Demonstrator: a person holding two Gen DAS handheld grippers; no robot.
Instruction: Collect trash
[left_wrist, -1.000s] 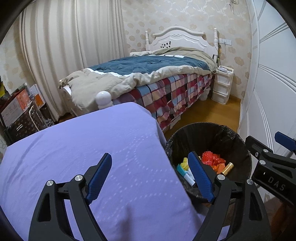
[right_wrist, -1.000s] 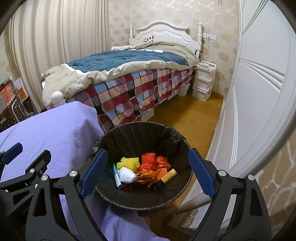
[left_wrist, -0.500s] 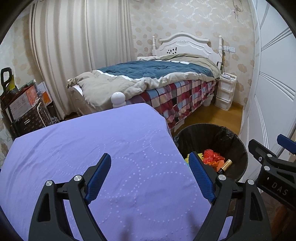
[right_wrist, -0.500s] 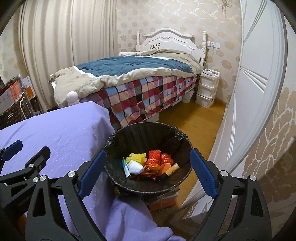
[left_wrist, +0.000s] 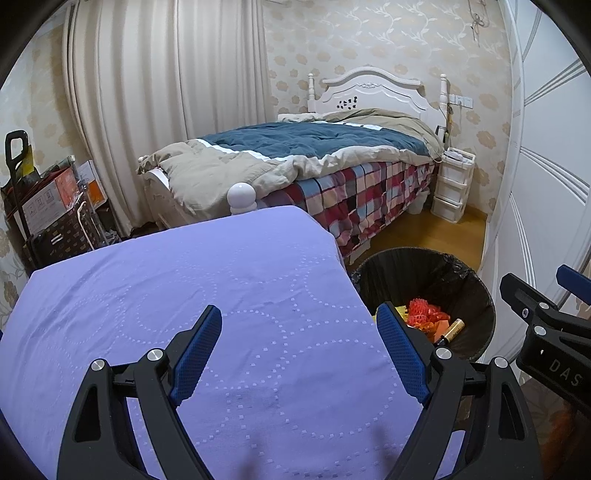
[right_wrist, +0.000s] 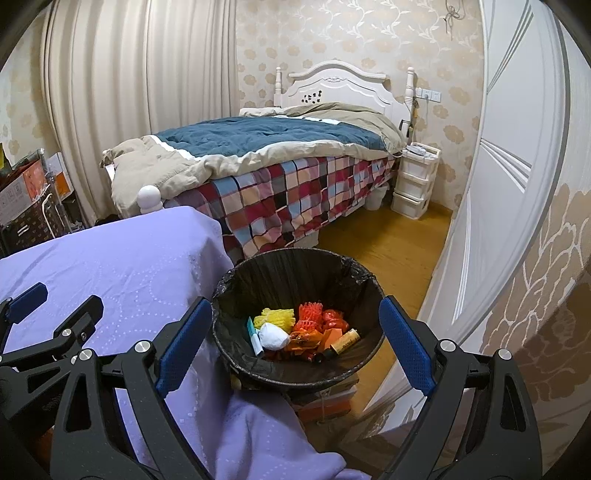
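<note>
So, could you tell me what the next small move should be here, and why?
Probably rest and finish: both grippers, left and right, have open, empty jaws, the purple tablecloth shows no litter, and the trash already lies in the black bin.

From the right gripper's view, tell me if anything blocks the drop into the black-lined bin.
Nothing visible does. The right gripper, jaws open and empty, looks straight down into the black-lined round bin; the purple cloth-covered table lies beside it, left of the rim.

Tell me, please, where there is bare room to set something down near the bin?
The purple tablecloth is bare from its far edge by the bed to the trash bin. The bin's bottom is crowded with trash.
</note>
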